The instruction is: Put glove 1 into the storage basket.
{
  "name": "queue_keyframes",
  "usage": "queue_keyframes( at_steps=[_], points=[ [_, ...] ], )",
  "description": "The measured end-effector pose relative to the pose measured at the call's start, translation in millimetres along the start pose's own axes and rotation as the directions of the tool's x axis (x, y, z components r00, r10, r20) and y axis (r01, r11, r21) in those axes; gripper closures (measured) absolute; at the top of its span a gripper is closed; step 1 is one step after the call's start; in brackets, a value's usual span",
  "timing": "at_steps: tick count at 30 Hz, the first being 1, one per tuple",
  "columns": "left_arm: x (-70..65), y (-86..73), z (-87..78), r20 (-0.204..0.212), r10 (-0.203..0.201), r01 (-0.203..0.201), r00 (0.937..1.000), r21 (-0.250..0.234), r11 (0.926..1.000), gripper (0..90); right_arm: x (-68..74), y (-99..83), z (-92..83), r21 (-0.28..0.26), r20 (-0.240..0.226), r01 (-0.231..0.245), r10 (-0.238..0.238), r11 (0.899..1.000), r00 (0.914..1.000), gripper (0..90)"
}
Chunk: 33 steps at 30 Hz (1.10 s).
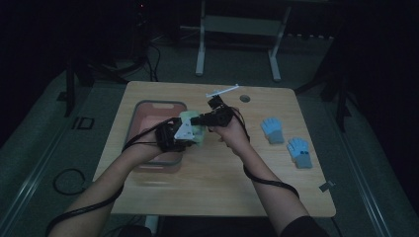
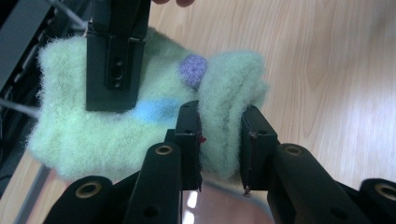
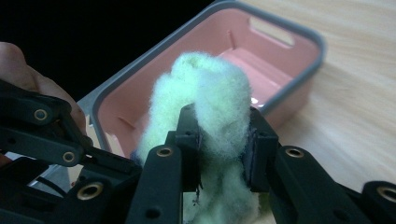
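Note:
A fuzzy pale green sock [image 1: 191, 126] with a blue stripe and a purple dot [image 2: 193, 70] hangs in the air between both grippers, over the right rim of the pink tray [image 1: 153, 114]. My left gripper [image 2: 219, 140] is shut on one folded end of the green sock [image 2: 140, 116]. My right gripper [image 3: 222, 147] is shut on the other end of the green sock [image 3: 205, 102]; the right gripper [image 2: 116, 56] reaches in from the top of the left gripper view. In the high view the left gripper [image 1: 173, 136] and right gripper [image 1: 200, 120] meet at the sock.
The grey-rimmed pink tray [image 3: 280, 60] sits at the table's left. Two blue-and-grey gloves [image 1: 272, 129] [image 1: 299, 152] lie on the right side of the wooden table [image 1: 212, 182]. A white strip [image 1: 223, 91] and a round hole [image 1: 244, 98] are near the far edge.

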<state>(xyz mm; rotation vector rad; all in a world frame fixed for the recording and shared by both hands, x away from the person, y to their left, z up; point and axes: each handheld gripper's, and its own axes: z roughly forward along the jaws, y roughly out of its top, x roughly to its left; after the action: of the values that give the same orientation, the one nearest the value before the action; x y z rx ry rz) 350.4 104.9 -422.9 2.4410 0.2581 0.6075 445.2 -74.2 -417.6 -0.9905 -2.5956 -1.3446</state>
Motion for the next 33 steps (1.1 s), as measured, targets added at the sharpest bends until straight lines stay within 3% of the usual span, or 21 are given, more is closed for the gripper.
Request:
queue_keyframes(
  at_steps=[6, 13, 14, 18, 20, 21, 24, 33],
  points=[
    [4.4, -23.6, -12.4, -0.023, -0.01, 0.011, 0.9997, 0.052, 0.9986, 73.1, 15.3, 9.2, 30.6, 0.003, -0.02, 0.014, -0.014, 1.0, 0.9997, 72.5],
    [14.2, -53.4, -23.0, -0.029, -0.012, 0.014, 0.9995, 0.063, 0.9979, 73.0, 26.8, 20.2, 60.9, 0.001, -0.042, 0.024, -0.024, 1.0, 0.9988, 72.5],
    [17.8, -63.7, -22.6, -0.019, -0.014, 0.015, 0.9997, 0.064, 0.9979, 72.9, 28.9, 22.5, 71.1, 0.007, -0.041, 0.025, -0.025, 1.0, 0.9988, 72.5],
    [22.3, -80.1, -16.5, -0.008, -0.03, 0.03, 0.9995, 0.071, 0.9971, 72.9, 28.4, 22.8, 90.6, 0.025, -0.04, 0.022, -0.021, 0.999, 0.999, 72.6],
    [22.3, -80.1, -16.5, -0.008, -0.03, 0.03, 0.9995, 0.071, 0.9971, 72.9, 27.2, 22.2, 95.0, 0.026, -0.041, 0.018, -0.017, 1.0, 0.999, 72.6],
    [25.0, -90.3, -8.1, 0.013, -0.056, 0.055, 0.9984, 0.076, 0.9956, 72.9, 24.1, 20.2, 103.9, 0.039, -0.047, 0.001, 0.001, 0.999, 0.9989, 72.5],
    [28.9, -99.5, 1.7, 0.04, -0.075, 0.071, 0.9964, 0.091, 0.9933, 72.8, 20.6, 17.1, 116.0, 0.06, -0.034, -0.005, 0.007, 0.998, 0.9994, 72.5],
    [31.6, -109.4, 25.6, 0.081, -0.081, 0.07, 0.9934, 0.13, 0.9891, 72.6, 11.8, 10.6, 134.5, 0.125, 0.002, -0.035, 0.035, 0.992, 0.9994, 72.3]
  ],
)
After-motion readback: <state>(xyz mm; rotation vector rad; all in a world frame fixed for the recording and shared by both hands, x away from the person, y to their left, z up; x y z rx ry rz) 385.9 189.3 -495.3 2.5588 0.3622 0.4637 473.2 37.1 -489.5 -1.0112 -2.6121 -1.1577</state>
